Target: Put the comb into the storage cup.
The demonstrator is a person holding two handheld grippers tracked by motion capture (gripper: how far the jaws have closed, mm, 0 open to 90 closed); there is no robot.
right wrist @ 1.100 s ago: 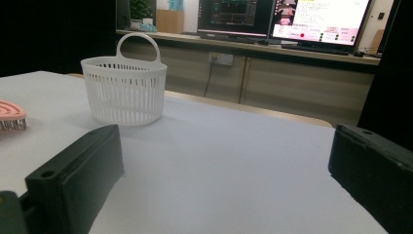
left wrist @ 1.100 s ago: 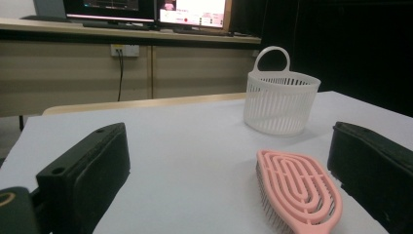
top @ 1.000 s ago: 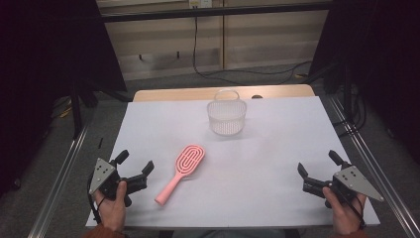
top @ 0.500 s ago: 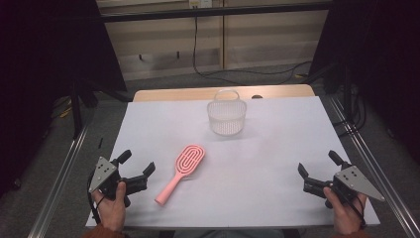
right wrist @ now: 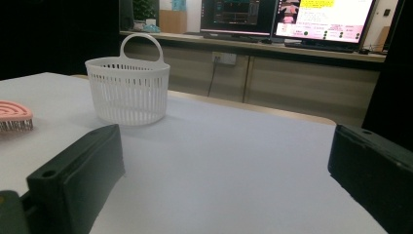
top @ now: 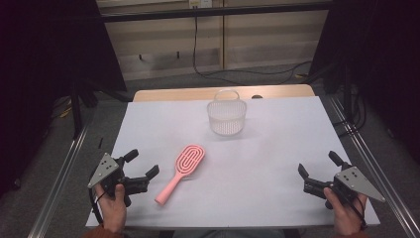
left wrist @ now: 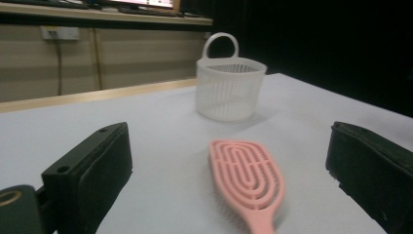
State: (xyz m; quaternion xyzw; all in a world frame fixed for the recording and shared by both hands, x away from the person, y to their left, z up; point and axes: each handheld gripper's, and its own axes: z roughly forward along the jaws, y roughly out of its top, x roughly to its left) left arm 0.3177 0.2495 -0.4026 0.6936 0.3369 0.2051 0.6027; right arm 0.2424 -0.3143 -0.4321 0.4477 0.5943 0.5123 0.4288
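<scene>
A white table (top: 267, 163) is seen from the high view, with a pink hairbrush (top: 181, 172) lying flat on it, left of centre and toward the near edge. The brush's oval slotted head points away and slightly rightward, while its handle runs back toward the near-left. A white slatted basket (top: 226, 117) with a loop handle stands upright near the far edge, well apart from the brush.

The left gripper (top: 139, 165) is held in a hand (top: 114, 207) at the near-left corner, and its jaws are spread wide with nothing between them. The brush handle's end lies just beside the inner jaw, not touching it. In the left gripper view the brush (left wrist: 249, 179) is framed between the two black jaws (closer to the right one) on the tabletop ahead of them, with the basket (left wrist: 230, 85) standing farther off behind it.

The right gripper (top: 318, 166) is held in the other hand (top: 345, 214) at the near-right corner, and its jaws are likewise parted and empty. In the right gripper view bare table (right wrist: 234, 161) is seen between the jaws; the basket (right wrist: 128, 87) stands off to the left beyond them, and a piece of the brush head (right wrist: 14, 116) is caught at the left edge.
</scene>
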